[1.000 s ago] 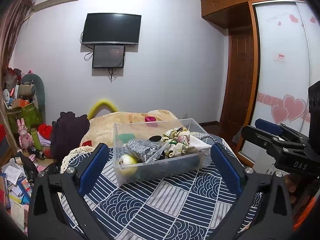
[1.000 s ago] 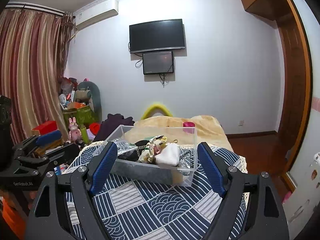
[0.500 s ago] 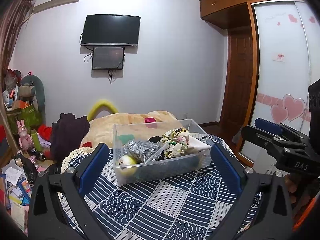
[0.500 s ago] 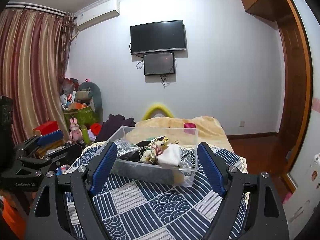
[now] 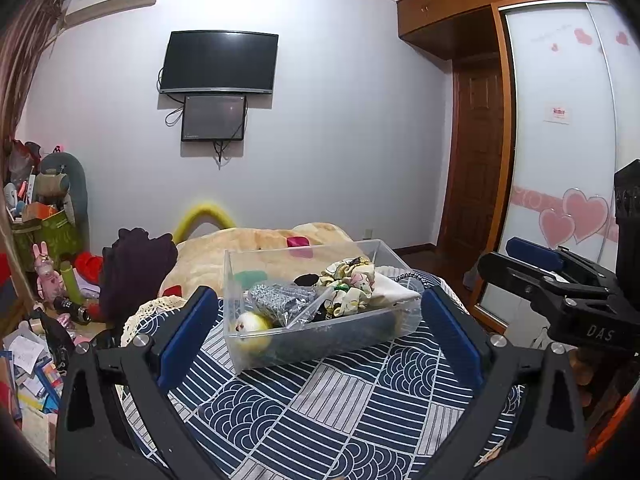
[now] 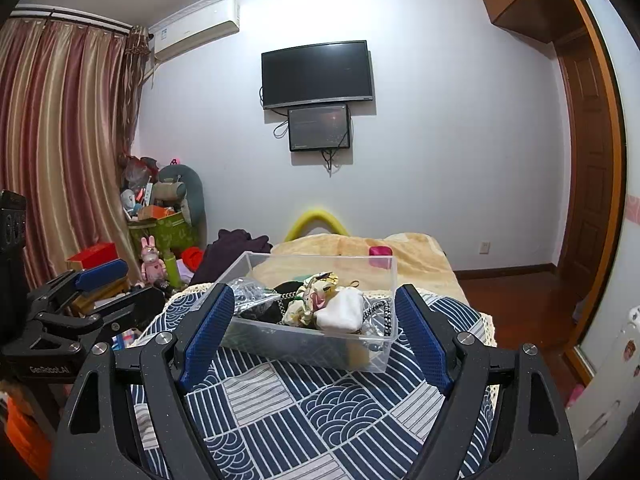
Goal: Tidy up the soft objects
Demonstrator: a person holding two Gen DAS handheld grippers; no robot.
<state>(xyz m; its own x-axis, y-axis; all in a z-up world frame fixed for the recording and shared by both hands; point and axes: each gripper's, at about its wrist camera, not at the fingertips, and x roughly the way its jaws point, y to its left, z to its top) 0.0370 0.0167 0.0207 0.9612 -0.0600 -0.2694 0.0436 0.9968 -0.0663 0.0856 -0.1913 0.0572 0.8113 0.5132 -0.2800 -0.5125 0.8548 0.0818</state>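
A clear plastic box [image 5: 240, 344] stands on a round table with a navy patterned cloth [image 5: 320, 408]. It holds soft items: a floral scrunchie [image 5: 350, 276], a white cloth [image 5: 394, 290], a silvery mesh piece [image 5: 276, 300] and a yellowish ball [image 5: 252, 326]. The box also shows in the right wrist view [image 6: 384, 300] with the white cloth [image 6: 342, 312]. My left gripper [image 5: 318, 334] is open and empty, just short of the box. My right gripper [image 6: 314, 334] is open and empty, facing the box from the right side.
A bed with a tan blanket [image 5: 256, 244] lies behind the table. Piled toys and clutter [image 5: 44, 264] stand at the left by the curtain [image 6: 52, 152]. A wardrobe with heart stickers [image 5: 568, 152] and a wooden door [image 5: 472, 160] are at the right.
Both views have drifted slightly; the grippers stay open and the box has not moved.
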